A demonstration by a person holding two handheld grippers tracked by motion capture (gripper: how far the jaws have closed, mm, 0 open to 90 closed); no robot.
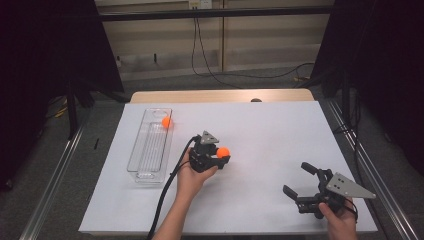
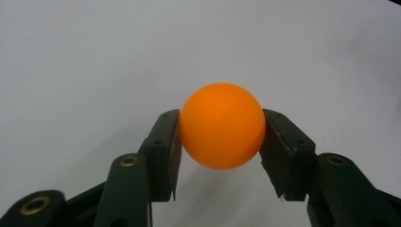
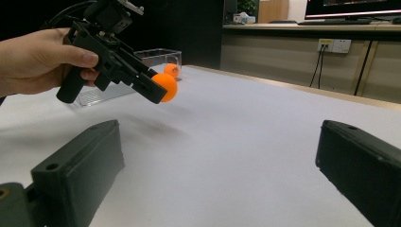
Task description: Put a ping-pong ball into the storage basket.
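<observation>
- Left gripper [image 1: 223,156]: held in the left hand [image 1: 192,172] near the middle of the table [image 1: 260,125], its jaws pinching an orange ball [image 1: 223,152] from two sides. In the left gripper view the ball [image 2: 222,126] sits between the two pads, both pressed against it, with the white surface behind.
- Left forearm: enters from the bottom edge of the high view and slants up and to the right; the hand wraps the gripper body, with the grey plate on top.
- Right gripper view: the left gripper [image 3: 158,92] tilts downward, and the ball [image 3: 164,87] hangs clear above the table, with a faint shadow beneath.
- Right gripper [image 1: 299,179]: held in the right hand [image 1: 340,220] at the near right corner of the table, jaws spread wide with nothing between them, pointing left toward the ball.
- Bin [image 1: 137,160]: clear, long, lying at the left of the table, well apart from the held ball.
- Second ball [image 1: 166,122]: orange, inside the bin at its far end.
</observation>
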